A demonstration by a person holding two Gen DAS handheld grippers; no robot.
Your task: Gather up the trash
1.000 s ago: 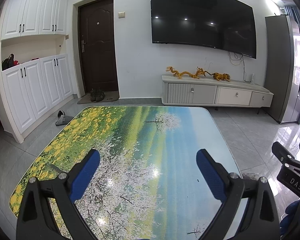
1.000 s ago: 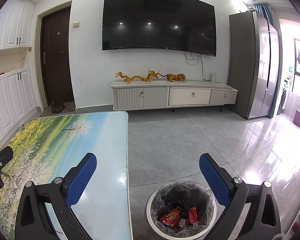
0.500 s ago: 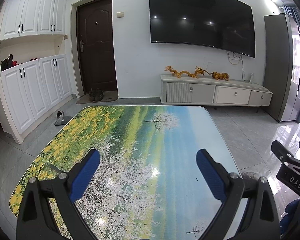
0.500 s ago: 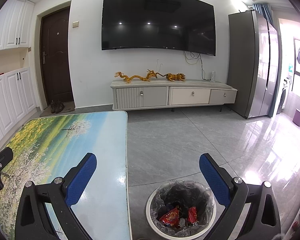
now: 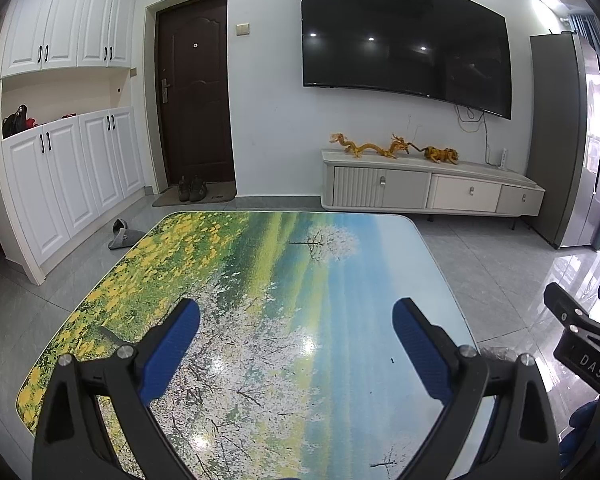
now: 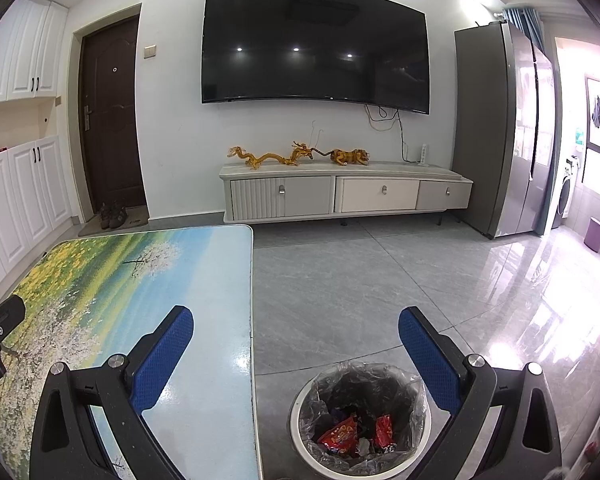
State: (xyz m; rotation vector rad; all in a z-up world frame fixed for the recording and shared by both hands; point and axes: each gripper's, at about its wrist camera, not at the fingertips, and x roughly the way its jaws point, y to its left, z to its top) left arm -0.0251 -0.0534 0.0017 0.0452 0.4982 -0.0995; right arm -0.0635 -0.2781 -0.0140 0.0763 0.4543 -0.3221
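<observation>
Trash (image 6: pixel 354 436), mostly red wrappers, lies at the bottom of a white bin (image 6: pixel 300 408) lined with a clear bag (image 6: pixel 408 392), standing on the floor just beside the counter (image 6: pixel 204 280). The bin probably sits there so that litter can be dropped straight off the counter's edge. No loose trash shows on the printed landscape top in either view, which suggests the collecting is finished or nearly so.

The right claw (image 6: pixel 296 332) hangs above the bin and the counter's edge with its blue fingers (image 6: pixel 424 344) spread wide, gripping nothing. The left claw (image 5: pixel 296 328) hovers over the counter's middle, equally wide and empty, likely held ready should anything remain.

On the right claw's black body, seen at the edge of the left view, white letters read "DAS". Print on the wrappers is too small to read.
</observation>
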